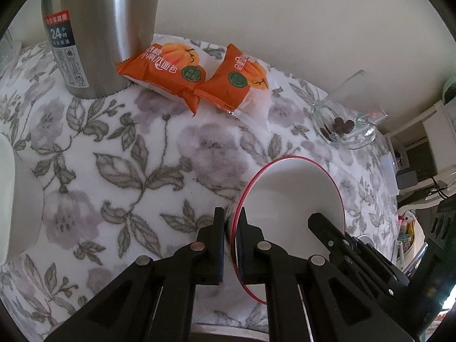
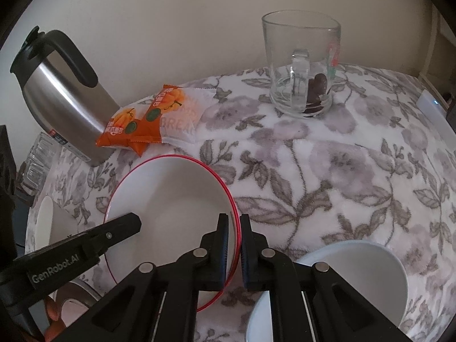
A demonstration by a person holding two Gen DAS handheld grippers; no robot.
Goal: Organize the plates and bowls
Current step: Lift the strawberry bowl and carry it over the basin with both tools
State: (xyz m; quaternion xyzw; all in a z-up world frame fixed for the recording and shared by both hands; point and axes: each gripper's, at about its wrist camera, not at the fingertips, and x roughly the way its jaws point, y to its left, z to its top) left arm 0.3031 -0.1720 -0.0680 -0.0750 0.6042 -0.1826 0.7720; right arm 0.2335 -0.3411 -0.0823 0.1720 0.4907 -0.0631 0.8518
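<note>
White bowl [image 2: 171, 199]: red-rimmed, it sits on the floral cloth of the worktop [image 2: 356, 171], near me and between my two tools; I see it in the left wrist view [image 1: 287, 188] too.
Left gripper [image 1: 231, 239]: my jaws are pressed together on the bowl's left rim, one finger outside the wall and one inside, pinching it.
Right gripper [image 2: 234, 242]: my jaws are likewise pinching the bowl's right rim, the red edge running up between the pads.
Cross views: each camera catches the other tool's black finger reaching into the bowl from the opposite side.
Light blue bowl [image 2: 356, 270]: near right, just beside my right gripper, apart from the red-rimmed one.
White dish [image 2: 45, 222]: at the left edge of the worktop, only partly in view.
Orange snack packets [image 1: 193, 79]: two, lying overlapped on the cloth beyond the bowl, toward the far left.
Steel thermos jug [image 2: 62, 94]: black handle and lid, standing far left, with a packet's edge touching its base.
Glass mug [image 2: 302, 65]: upright at the far right, well apart from the bowls, with a few dark round pieces at the bottom; I cannot tell what they are.
Wall [image 2: 185, 28]: plain cream, behind the worktop.
</note>
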